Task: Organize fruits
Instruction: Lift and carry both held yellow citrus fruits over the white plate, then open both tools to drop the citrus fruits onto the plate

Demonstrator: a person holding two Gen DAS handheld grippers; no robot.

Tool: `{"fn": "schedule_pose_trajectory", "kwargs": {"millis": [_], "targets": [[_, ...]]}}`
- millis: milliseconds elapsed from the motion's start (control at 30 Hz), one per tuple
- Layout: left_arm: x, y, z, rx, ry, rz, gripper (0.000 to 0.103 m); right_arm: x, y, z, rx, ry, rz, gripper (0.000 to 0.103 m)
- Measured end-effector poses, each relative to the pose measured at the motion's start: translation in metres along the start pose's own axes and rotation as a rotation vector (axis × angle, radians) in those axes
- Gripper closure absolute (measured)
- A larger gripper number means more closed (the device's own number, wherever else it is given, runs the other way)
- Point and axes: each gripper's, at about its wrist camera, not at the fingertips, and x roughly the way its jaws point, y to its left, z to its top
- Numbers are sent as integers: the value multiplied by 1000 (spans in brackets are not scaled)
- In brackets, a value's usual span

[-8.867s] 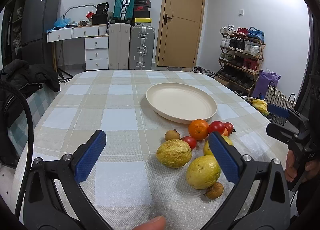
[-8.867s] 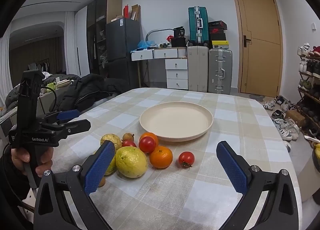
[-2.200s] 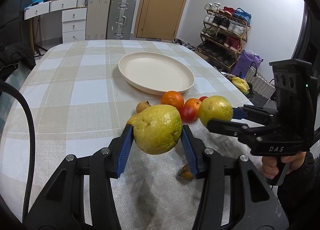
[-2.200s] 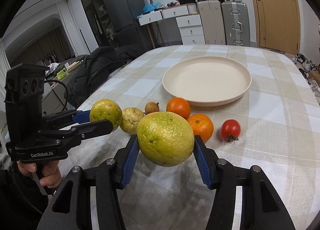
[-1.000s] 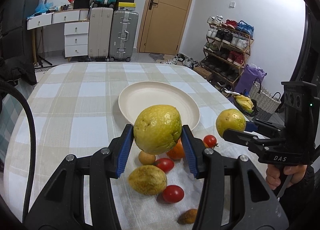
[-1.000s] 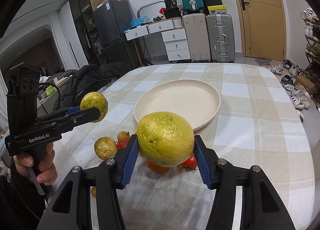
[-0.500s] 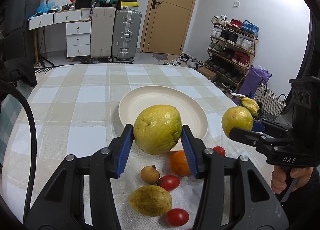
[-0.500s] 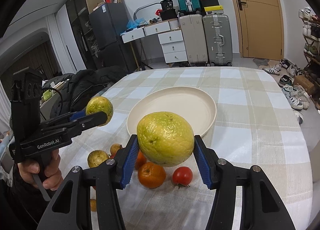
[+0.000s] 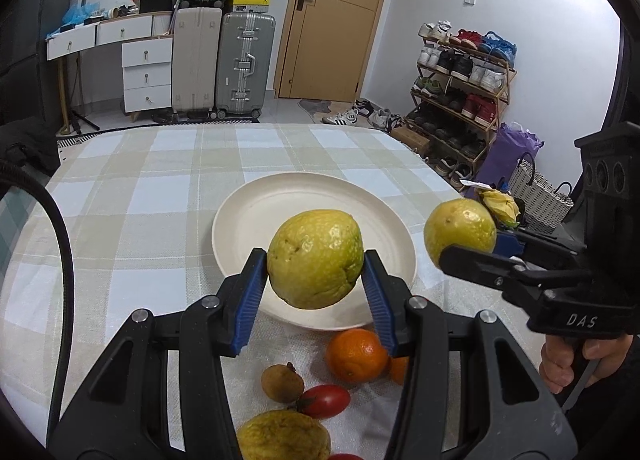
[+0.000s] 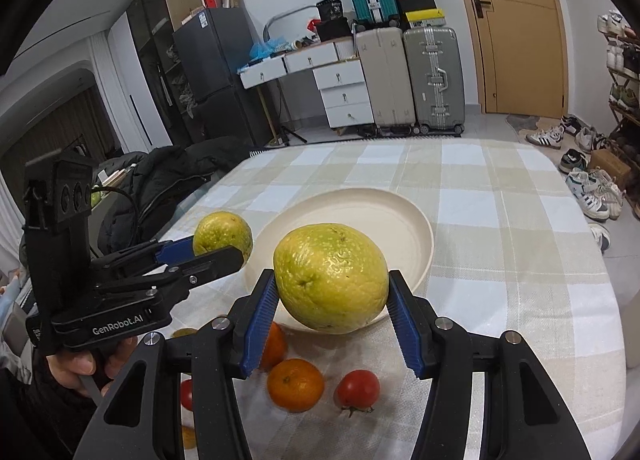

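A: Your left gripper (image 9: 315, 274) has its jaws clamped on one yellow-green fruit (image 9: 315, 258), the right gripper (image 10: 331, 294) on another fruit (image 10: 331, 278).

B: Both hang over the plate's (image 9: 280, 199) near rim, likely for setting down; the oranges (image 10: 295, 388) wait on the surface (image 9: 140, 195).

Table (image 9: 120, 187), beige-white checked cloth | cream plate (image 9: 256, 203) near centre, bare | by plate's near rim: two oranges (image 10: 295, 388), tomatoes (image 10: 357, 387), small brown fruit (image 9: 282, 382), yellow-green citrus (image 9: 282, 438), on cloth.
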Motion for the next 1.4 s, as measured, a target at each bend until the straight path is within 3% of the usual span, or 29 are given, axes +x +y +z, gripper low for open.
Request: {"fn": "schedule_pose_trajectory", "kwargs": {"millis": [667, 1267, 1400], "targets": [[62, 3, 1, 1, 114, 29, 57, 46, -3, -4, -20, 79, -11, 47], [68, 7, 1, 2, 171, 39, 57, 56, -5, -4, -21, 93, -38, 47], [63, 13, 1, -25, 153, 30, 57, 42, -4, -3, -32, 57, -64, 41]]}}
